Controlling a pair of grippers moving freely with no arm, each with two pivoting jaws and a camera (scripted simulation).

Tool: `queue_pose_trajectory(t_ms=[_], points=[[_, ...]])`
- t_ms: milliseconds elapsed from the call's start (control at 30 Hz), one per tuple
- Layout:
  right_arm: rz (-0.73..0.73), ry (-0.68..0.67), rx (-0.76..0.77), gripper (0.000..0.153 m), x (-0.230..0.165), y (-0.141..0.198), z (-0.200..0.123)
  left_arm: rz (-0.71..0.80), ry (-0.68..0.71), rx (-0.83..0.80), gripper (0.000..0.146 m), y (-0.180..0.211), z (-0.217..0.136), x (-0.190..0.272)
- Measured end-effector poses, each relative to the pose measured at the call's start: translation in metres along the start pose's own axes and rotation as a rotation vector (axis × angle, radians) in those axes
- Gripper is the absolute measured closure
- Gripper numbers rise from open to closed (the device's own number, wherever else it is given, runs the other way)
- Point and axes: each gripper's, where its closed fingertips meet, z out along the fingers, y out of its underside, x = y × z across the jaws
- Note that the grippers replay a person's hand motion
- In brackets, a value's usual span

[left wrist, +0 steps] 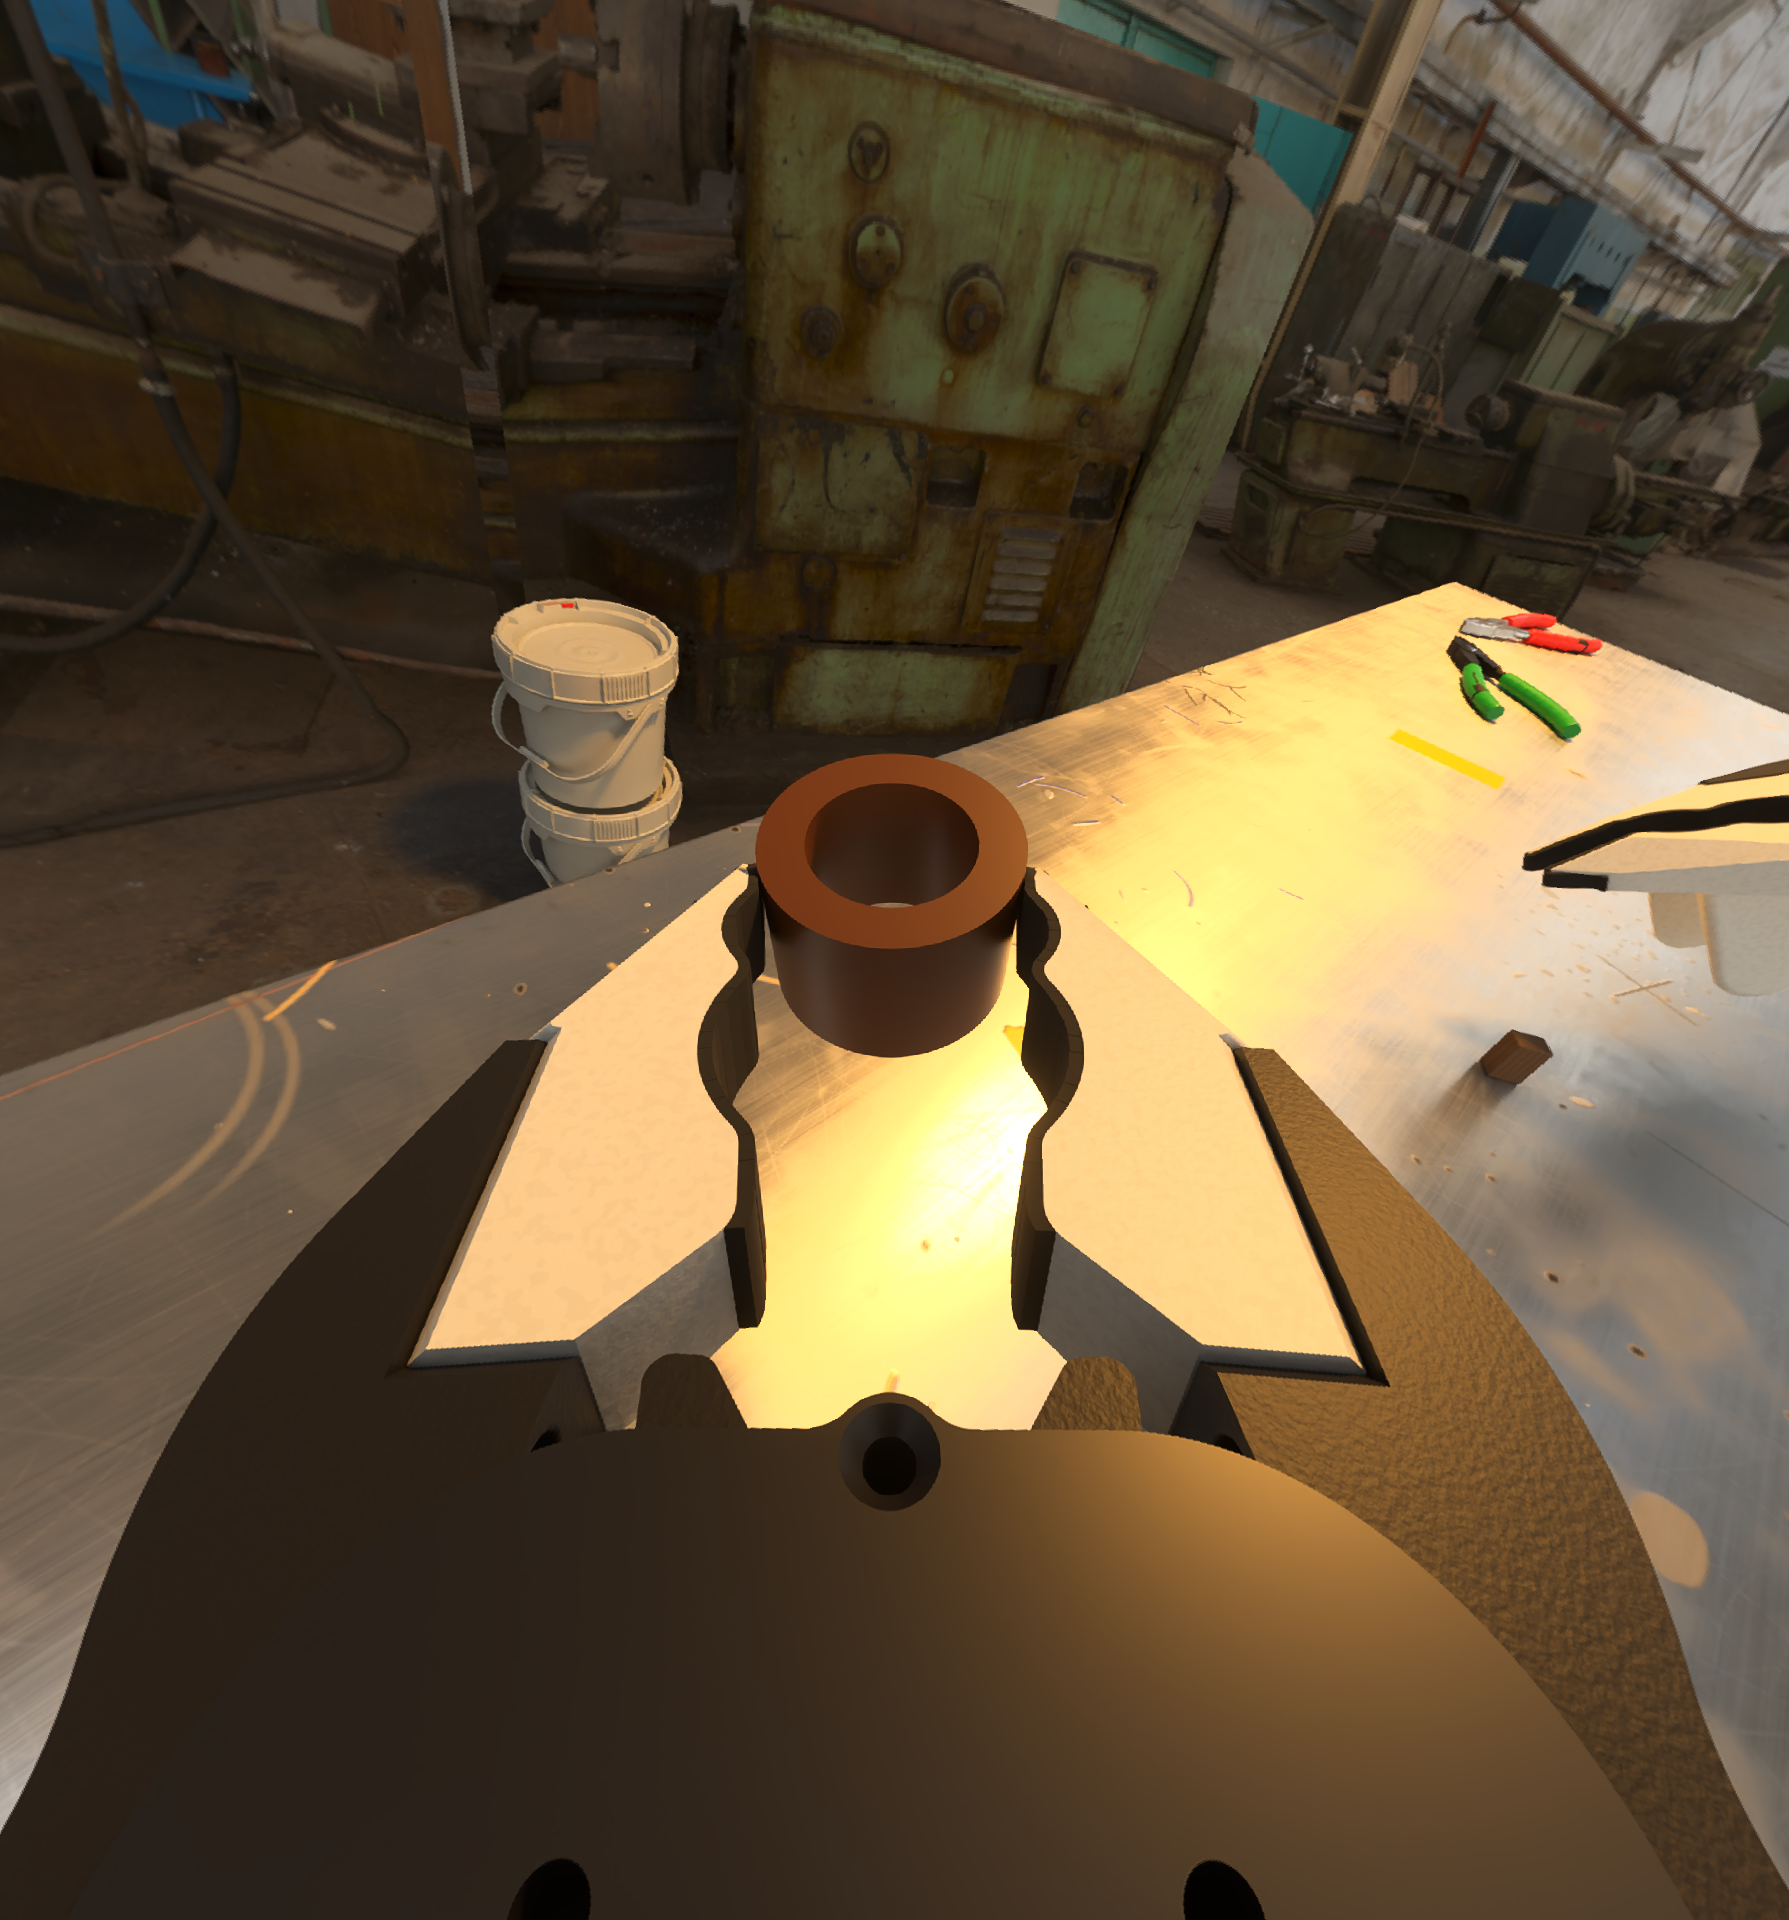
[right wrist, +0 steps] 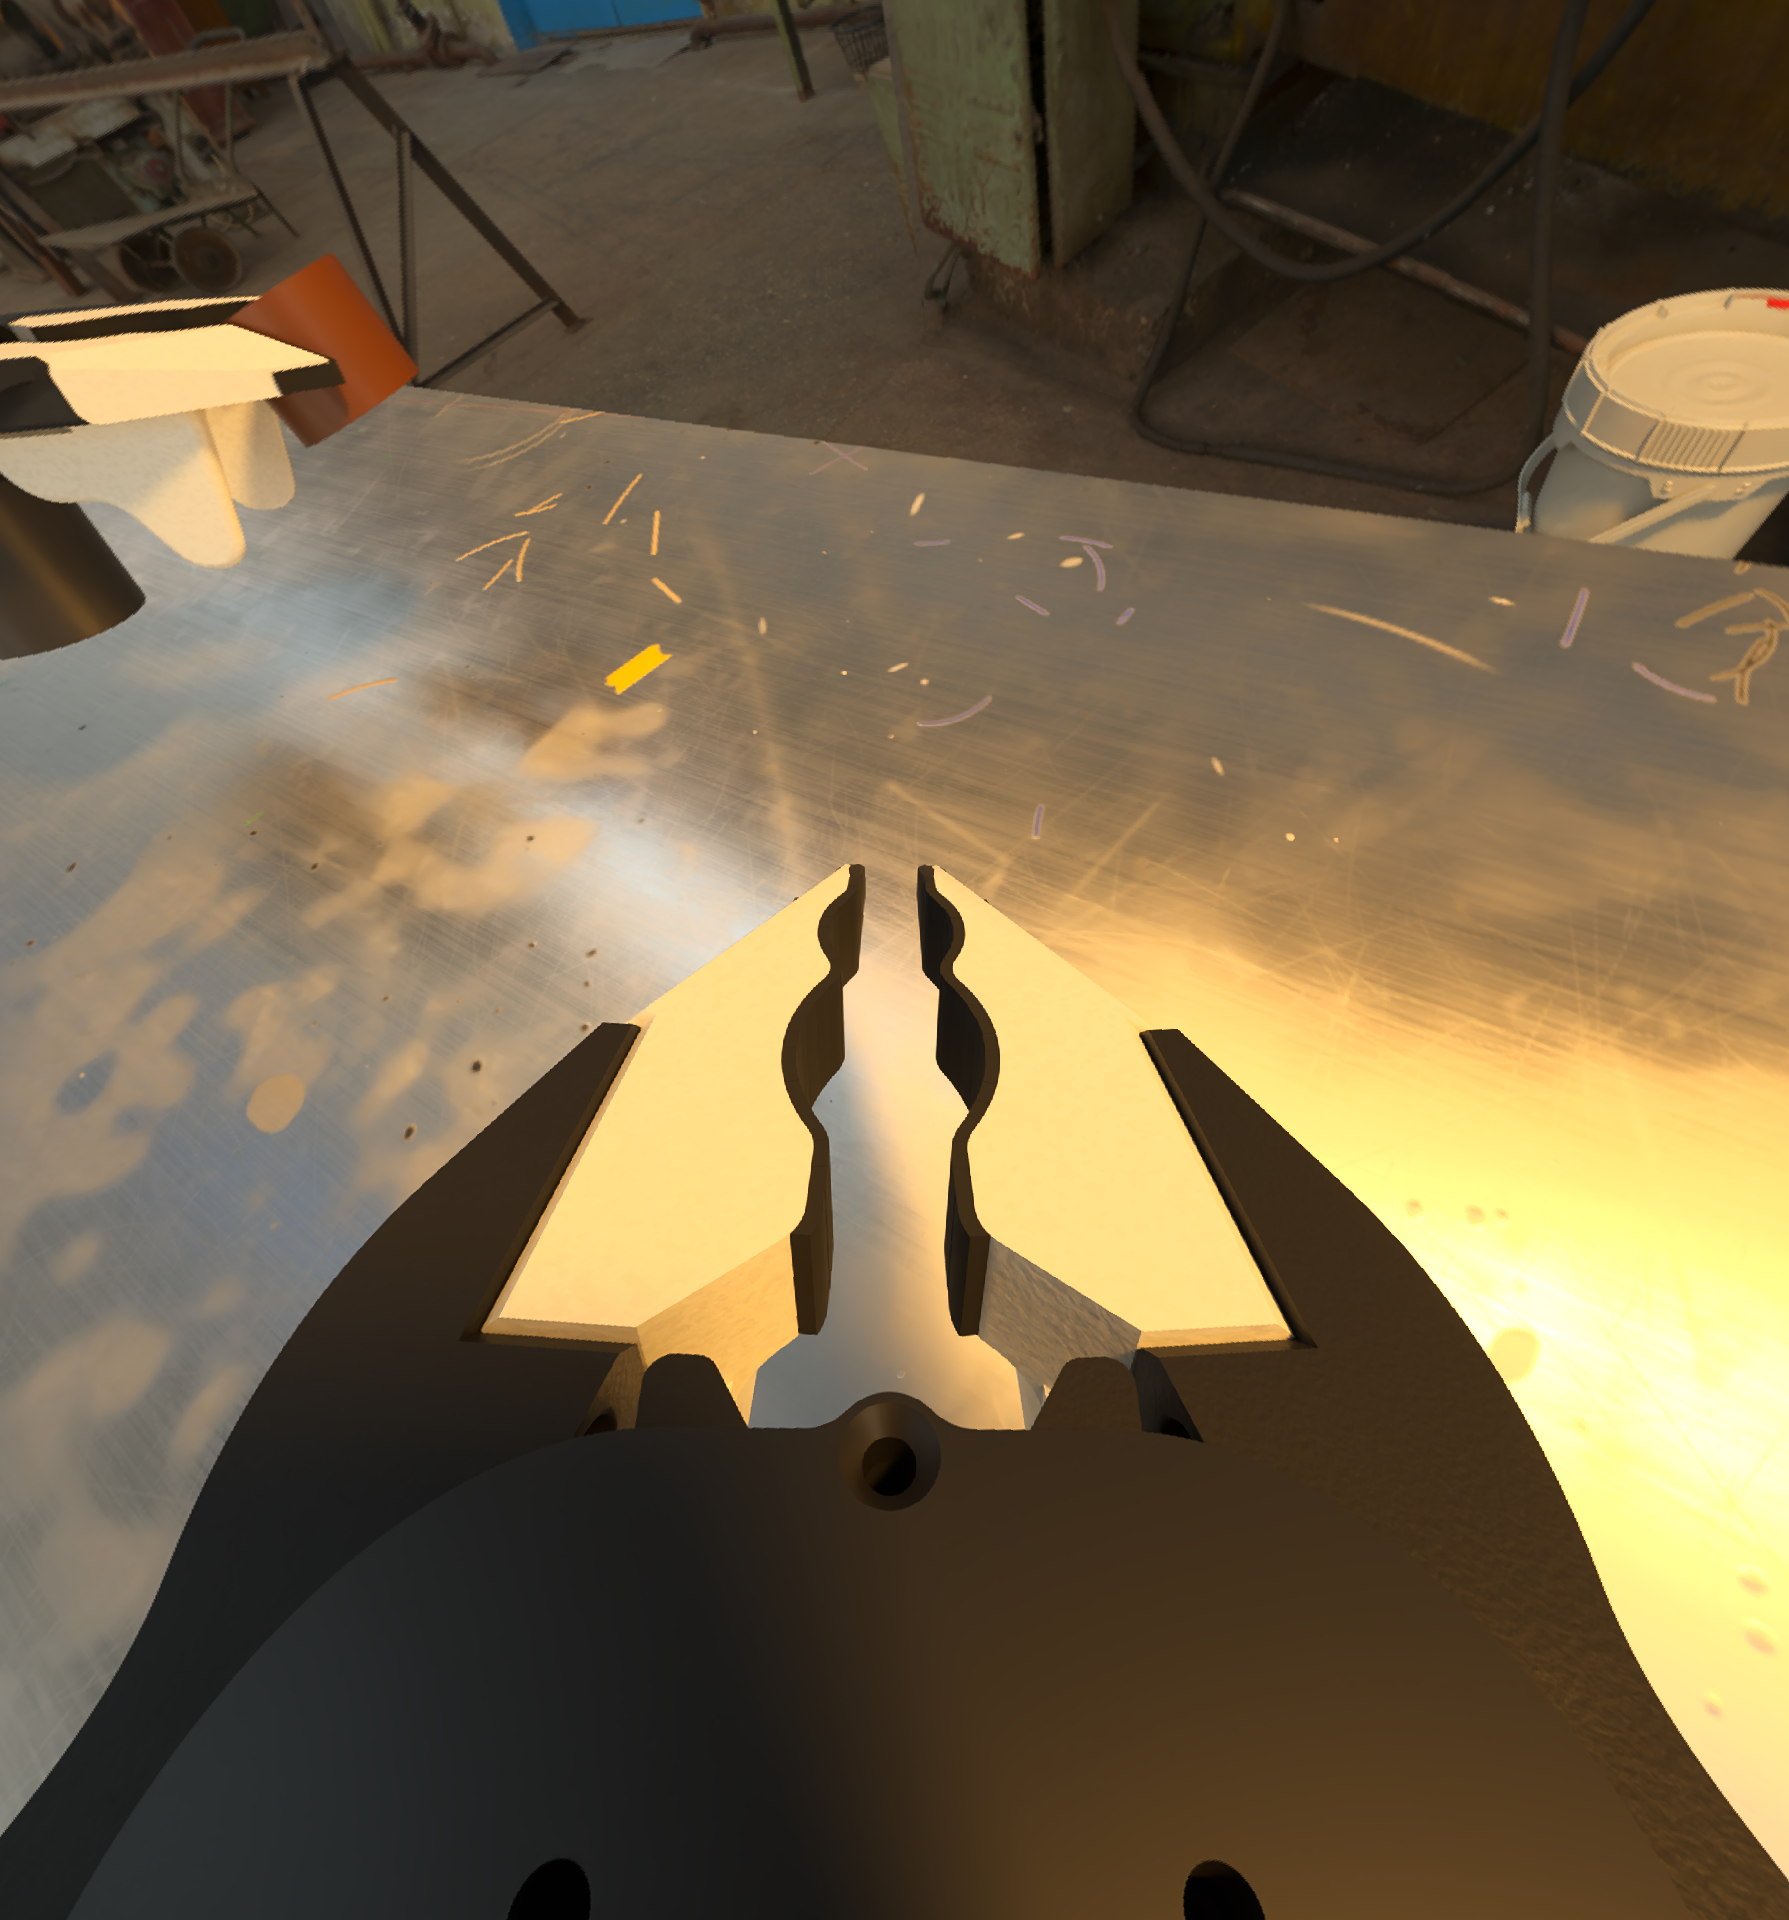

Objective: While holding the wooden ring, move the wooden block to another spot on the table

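Observation:
My left gripper (left wrist: 890, 894) is shut on the brown wooden ring (left wrist: 890, 904) and holds it upright above the metal table (left wrist: 1233, 914), near the far edge. The ring also shows in the right wrist view (right wrist: 339, 322), at the upper left. The small wooden block (left wrist: 1515, 1057) lies on the table to the right, apart from both grippers. My right gripper (right wrist: 890, 883) hovers over bare table, its jaws almost together with a narrow slit and nothing between them. In the left wrist view, the right gripper (left wrist: 1555, 871) is above and beyond the block.
Green-handled pliers (left wrist: 1513, 691) and red-handled pliers (left wrist: 1534, 632) lie at the table's far right. A yellow tape strip (left wrist: 1446, 758) (right wrist: 638, 668) is stuck on the table. White buckets (left wrist: 586, 707) (right wrist: 1700, 416) stand on the floor beyond the table edge.

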Motion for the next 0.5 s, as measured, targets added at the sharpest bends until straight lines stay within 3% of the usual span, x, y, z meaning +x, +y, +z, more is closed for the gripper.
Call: queue_pose_trajectory(t_ms=[500], points=[[-0.116,0.009,-0.098,0.14,-0.019,0.018,0.003,0.179,-0.017,0.013,0.097,-0.001,-0.002,0.017]])
